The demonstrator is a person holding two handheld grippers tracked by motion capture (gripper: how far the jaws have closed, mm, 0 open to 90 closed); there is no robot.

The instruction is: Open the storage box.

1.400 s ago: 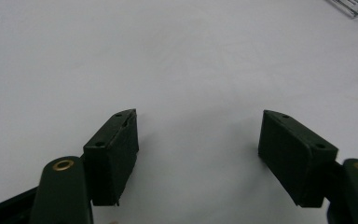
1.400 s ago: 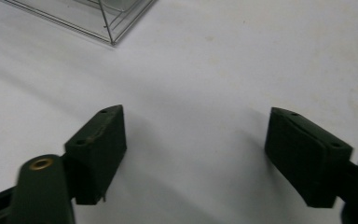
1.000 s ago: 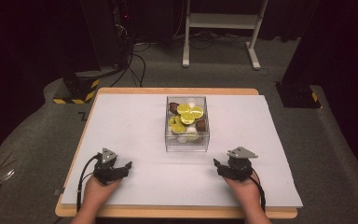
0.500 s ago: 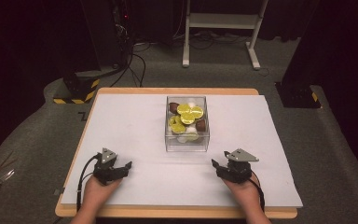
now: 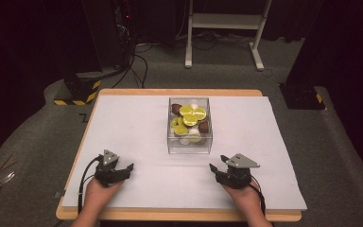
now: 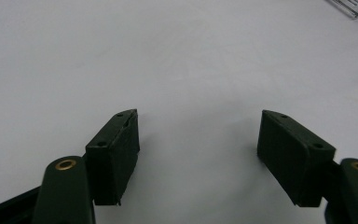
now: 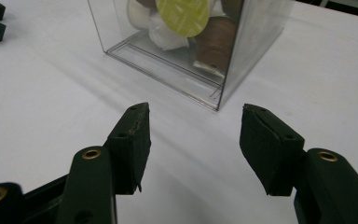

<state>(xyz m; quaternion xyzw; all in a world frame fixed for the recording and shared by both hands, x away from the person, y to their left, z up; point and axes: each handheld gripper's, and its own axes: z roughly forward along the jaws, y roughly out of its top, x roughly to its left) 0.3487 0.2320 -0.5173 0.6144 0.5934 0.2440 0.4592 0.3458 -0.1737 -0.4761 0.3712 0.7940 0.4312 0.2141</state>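
Nearest the person, both hands rest on the white sheet (image 5: 137, 127) that covers the worktop (image 5: 179, 215), each holding a gripper. The left gripper (image 5: 128, 167) has its fingers (image 6: 114, 154) spread, with bare sheet between them. The right gripper (image 5: 217, 166) has fingers (image 7: 130, 140) that have just been closing yet stand apart, nothing between them. Both point toward the middle of the sheet. Farther on, between and beyond the two, stands a clear box (image 5: 189, 142), well apart from the left gripper and near the right one. Inside lie yellow-green discs (image 5: 192, 115), brown pods (image 5: 203, 126) and white pieces (image 5: 185, 140). Beyond the worktop are a grey floor (image 5: 312, 142) and a white stand (image 5: 222, 21).
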